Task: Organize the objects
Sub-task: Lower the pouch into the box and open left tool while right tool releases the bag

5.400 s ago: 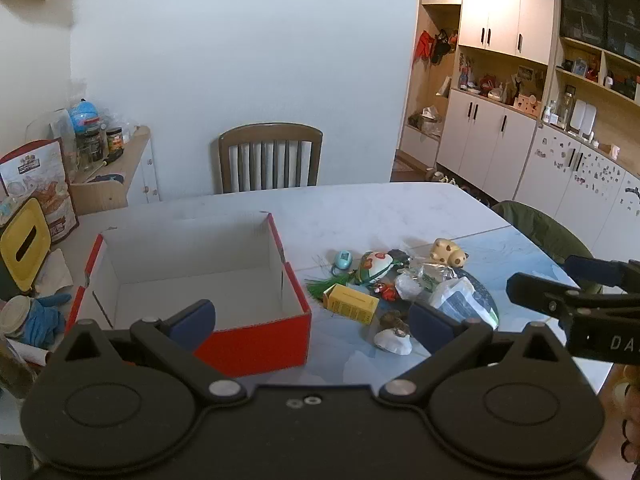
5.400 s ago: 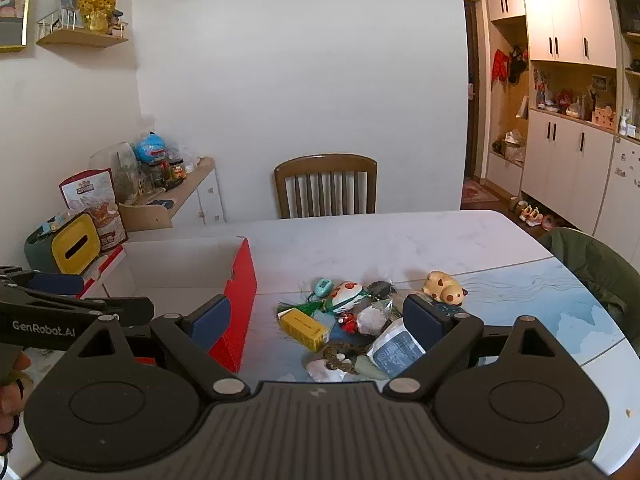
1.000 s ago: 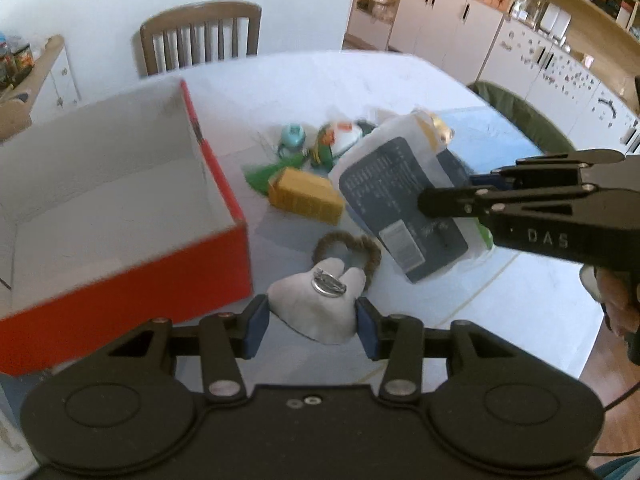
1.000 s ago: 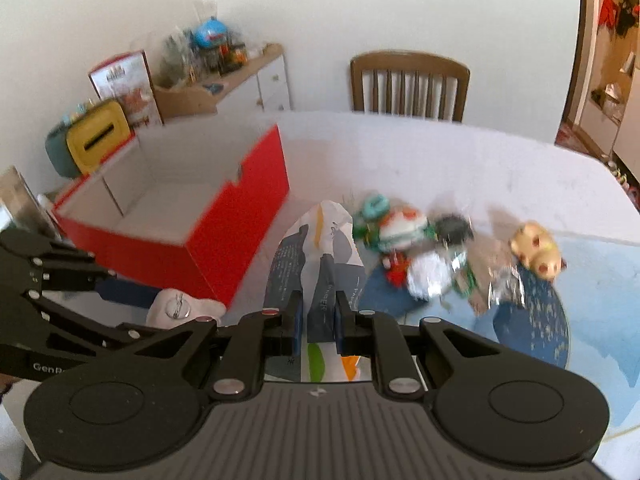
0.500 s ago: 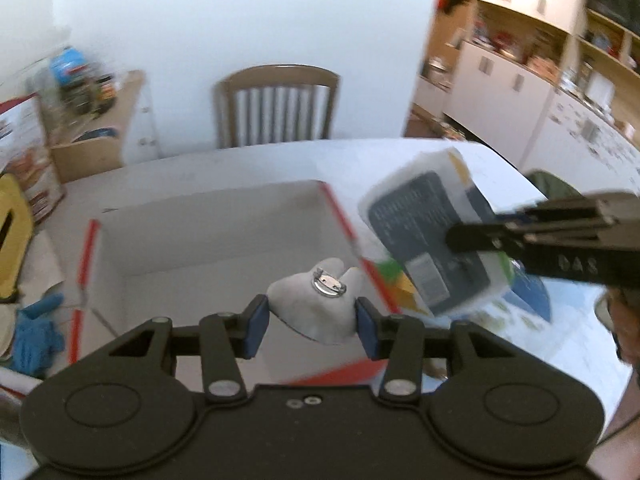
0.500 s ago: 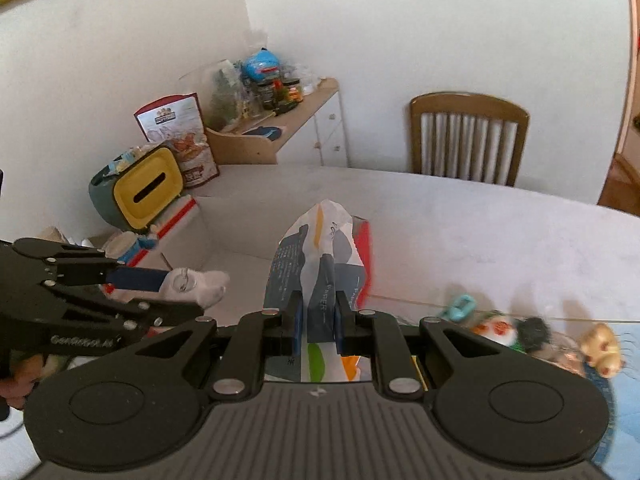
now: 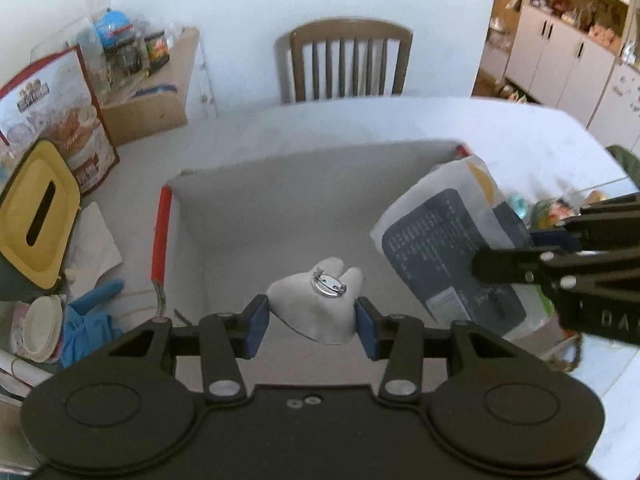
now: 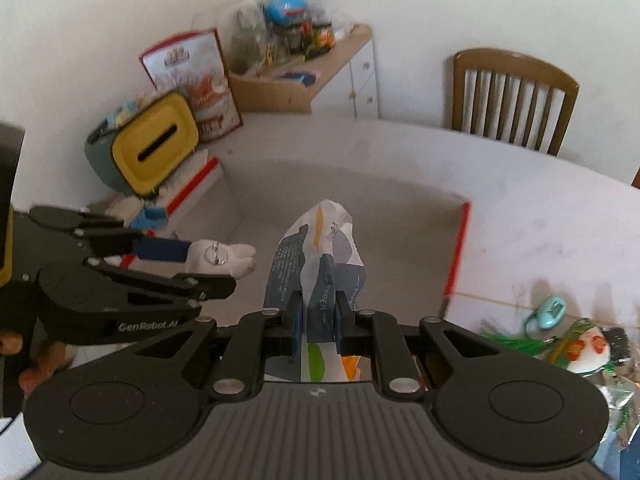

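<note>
Now each tool pinches something: soft white plush (image 7: 316,312), crinkly packet (image 8: 320,264).

The white table (image 7: 460,120) carries an open red box (image 7: 160,236) with a white interior, located directly ahead of and below the left claw (image 7: 312,320). Left of that claw, along the table edge, lie a yellow-lidded container (image 7: 36,216), crumpled white paper (image 7: 96,240) and a blue glove (image 7: 92,312). A printed food bag (image 7: 52,112) stands behind them. Right of the right claw (image 8: 318,320), beyond the box wall, small items lie in a loose cluster: a teal trinket (image 8: 546,310), green strands (image 8: 508,338) and a round white toy (image 8: 588,350).
</note>
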Motion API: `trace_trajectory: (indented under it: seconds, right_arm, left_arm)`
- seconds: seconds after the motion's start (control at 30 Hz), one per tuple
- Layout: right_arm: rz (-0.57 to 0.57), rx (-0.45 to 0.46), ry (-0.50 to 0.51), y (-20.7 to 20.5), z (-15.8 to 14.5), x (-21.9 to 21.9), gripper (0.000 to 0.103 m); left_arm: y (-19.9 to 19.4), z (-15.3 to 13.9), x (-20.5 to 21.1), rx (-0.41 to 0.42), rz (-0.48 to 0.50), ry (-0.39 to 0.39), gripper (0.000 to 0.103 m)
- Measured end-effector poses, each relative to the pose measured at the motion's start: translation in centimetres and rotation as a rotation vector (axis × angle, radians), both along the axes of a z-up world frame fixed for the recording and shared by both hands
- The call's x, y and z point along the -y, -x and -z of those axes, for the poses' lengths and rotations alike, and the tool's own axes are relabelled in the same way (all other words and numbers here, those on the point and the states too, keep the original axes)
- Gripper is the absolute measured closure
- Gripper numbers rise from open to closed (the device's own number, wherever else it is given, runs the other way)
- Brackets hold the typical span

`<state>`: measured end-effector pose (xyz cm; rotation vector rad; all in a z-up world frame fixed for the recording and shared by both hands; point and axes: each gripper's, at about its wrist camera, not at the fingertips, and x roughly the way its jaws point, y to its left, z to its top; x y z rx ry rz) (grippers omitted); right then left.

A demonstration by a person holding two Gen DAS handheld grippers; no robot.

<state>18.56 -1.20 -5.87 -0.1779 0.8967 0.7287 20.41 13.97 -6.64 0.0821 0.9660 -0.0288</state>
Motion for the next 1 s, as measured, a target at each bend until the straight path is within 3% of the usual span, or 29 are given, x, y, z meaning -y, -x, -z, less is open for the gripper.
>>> trace_trajectory:
  seconds: [0.37, 0.67, 1.0]
  right_arm:
    - [-0.016, -0.069, 0.115, -0.6, 4.6, -3.2, 0.088]
    - [-0.03, -0.113, 0.165, -0.4, 6.4, -4.2, 0.088]
    - [-0.027, -0.131, 0.155, -1.1, 6.8, -4.2, 0.088]
  left_arm:
    - [-2.6, 3.7, 0.1, -0.188, 0.063, -0.089, 0.058]
    - [-2.7, 6.0, 0.6, -0.314, 0.08, -0.156, 0.058]
    - [-2.5, 6.9, 0.4, -0.334, 0.078, -0.162, 0.054]
